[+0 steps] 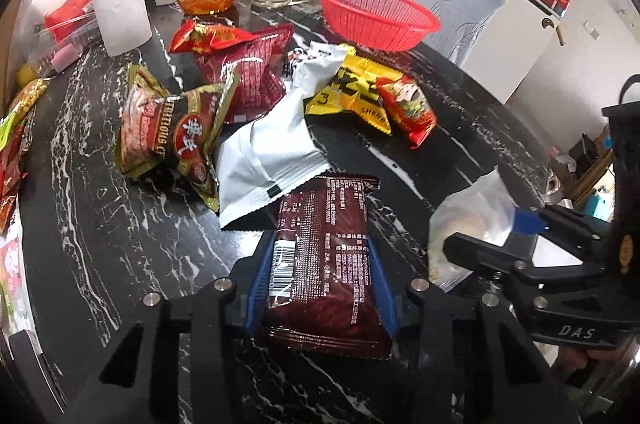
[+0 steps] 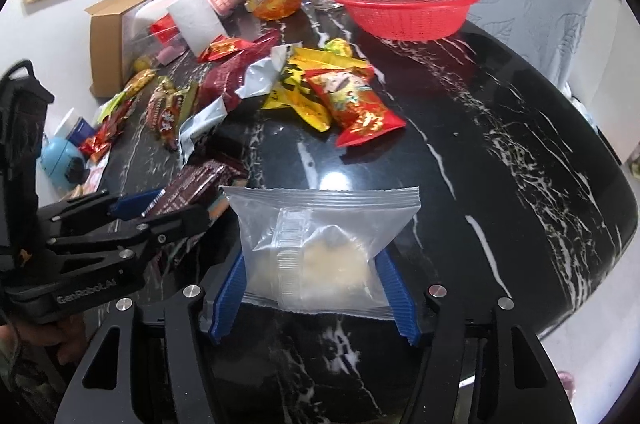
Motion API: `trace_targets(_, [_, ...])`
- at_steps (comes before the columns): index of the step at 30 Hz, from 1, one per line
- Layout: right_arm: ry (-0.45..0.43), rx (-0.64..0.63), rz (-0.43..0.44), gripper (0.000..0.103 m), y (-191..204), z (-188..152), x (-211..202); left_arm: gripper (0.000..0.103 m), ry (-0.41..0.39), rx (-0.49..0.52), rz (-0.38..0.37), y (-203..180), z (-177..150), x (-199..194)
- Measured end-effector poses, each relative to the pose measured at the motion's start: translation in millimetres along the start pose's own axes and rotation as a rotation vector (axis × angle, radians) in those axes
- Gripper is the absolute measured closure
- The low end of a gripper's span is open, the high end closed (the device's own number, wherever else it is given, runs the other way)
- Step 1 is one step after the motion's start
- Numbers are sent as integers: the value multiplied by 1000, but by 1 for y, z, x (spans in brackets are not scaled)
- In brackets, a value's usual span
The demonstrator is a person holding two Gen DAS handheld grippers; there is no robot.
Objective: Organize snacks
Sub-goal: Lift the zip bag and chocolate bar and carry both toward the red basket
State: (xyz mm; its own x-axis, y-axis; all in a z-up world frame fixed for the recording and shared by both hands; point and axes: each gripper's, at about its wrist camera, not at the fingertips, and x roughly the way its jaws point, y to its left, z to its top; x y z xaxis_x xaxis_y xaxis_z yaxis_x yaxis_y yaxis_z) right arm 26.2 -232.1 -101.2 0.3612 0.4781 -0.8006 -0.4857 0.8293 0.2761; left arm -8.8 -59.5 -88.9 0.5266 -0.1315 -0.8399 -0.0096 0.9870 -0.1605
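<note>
Both my tongs are full, left gripper (image 1: 320, 284) pinching the brown pack (image 1: 324, 264), right gripper (image 2: 314, 284) pinching the clear bag (image 2: 320, 244), and the basket (image 2: 404, 4) sits far ahead, closer to my right one.

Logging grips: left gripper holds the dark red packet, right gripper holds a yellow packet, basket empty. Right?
Not quite: the right gripper holds a clear plastic packet, as the right wrist view shows. The left gripper does hold the dark red packet; the red basket is empty.
</note>
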Motion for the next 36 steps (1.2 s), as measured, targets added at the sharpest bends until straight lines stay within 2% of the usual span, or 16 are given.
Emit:
trace_targets(14, [-38,-14,72,42,8,11,-15,59,-92,55,-29,-13,13,-34])
trace_targets(23, [-110,-44,81,42,9,31,-37,59,-185,89,-55,-25,35,-59])
trace_targets(29, [-176,-80,58,42,7,50,-58,59,-247,115,-68,-32,57,-72])
trace_targets(36, [-248,-112,12,42,4,76,-78,59,-279,141,-88,-38,82,-79])
